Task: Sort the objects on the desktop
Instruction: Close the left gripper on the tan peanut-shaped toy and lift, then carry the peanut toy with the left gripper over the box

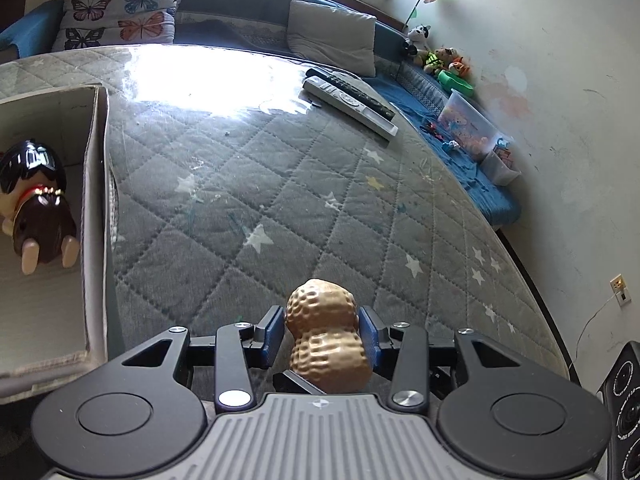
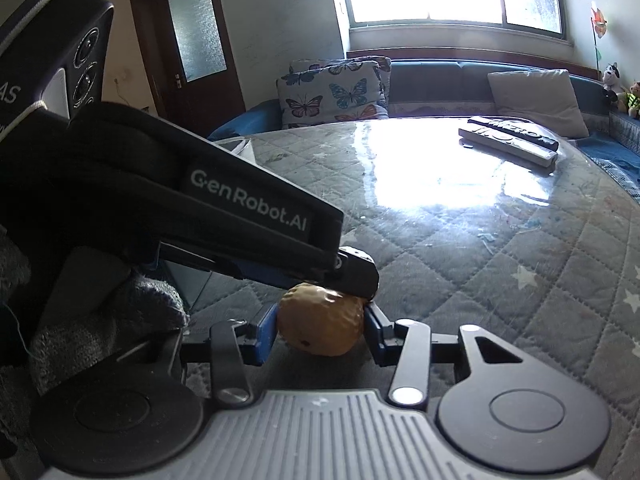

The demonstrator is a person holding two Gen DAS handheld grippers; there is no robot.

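A tan peanut-shaped toy (image 1: 326, 338) stands upright between the blue pads of my left gripper (image 1: 322, 330), which is shut on it just above the quilted table (image 1: 280, 184). In the right wrist view the same peanut toy (image 2: 320, 326) sits between the blue pads of my right gripper (image 2: 320, 330), which also closes against it. The left gripper's black body (image 2: 224, 216) reaches in from the left and overlaps the peanut's top. A cardboard box (image 1: 94, 216) at the left holds a brown and cream figurine (image 1: 34, 204).
Two remote controls (image 1: 352, 100) lie at the table's far right; they also show in the right wrist view (image 2: 508, 140). Cushions and a sofa stand behind the table. Soft toys and plastic bins (image 1: 472, 124) line the bench at right. A black speaker (image 1: 624, 412) stands at lower right.
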